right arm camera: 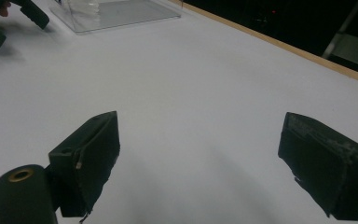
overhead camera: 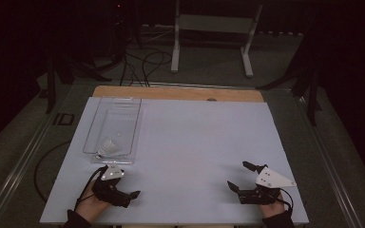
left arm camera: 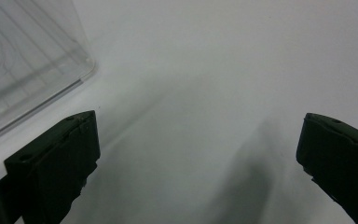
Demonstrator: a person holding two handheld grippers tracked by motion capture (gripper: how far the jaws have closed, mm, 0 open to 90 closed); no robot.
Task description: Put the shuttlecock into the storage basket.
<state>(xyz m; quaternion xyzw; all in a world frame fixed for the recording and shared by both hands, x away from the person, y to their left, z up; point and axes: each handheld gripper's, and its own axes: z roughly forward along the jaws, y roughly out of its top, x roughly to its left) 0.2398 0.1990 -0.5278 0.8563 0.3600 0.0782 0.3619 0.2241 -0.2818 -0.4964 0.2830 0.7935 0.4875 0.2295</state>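
- Clear tray [overhead camera: 116, 121] lies at the table's [overhead camera: 195, 142] far left; 1 white shuttlecock [overhead camera: 107, 148] rests at its near end, feathers blurred.
- Your left gripper [overhead camera: 123, 183] rests just before the tray, jaws spread, empty.
- Your right gripper [overhead camera: 237, 176] rests near right, spread, empty.

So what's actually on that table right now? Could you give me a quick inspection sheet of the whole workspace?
Surface: white table top, wooden strip along its far edge, mostly bare.
Job's things: clear plastic tray at the left side; a small white object lies in its near end, too small to identify.
Clutter: nothing seen.
Grippers: left gripper near the tray's near end, jaws wide apart, holding nothing; right gripper at the near right, jaws wide apart, holding nothing.
Cables: a black cable trails from the left gripper; floor cables beyond the table.
Surroundings: dark room, white frame stand behind the table.
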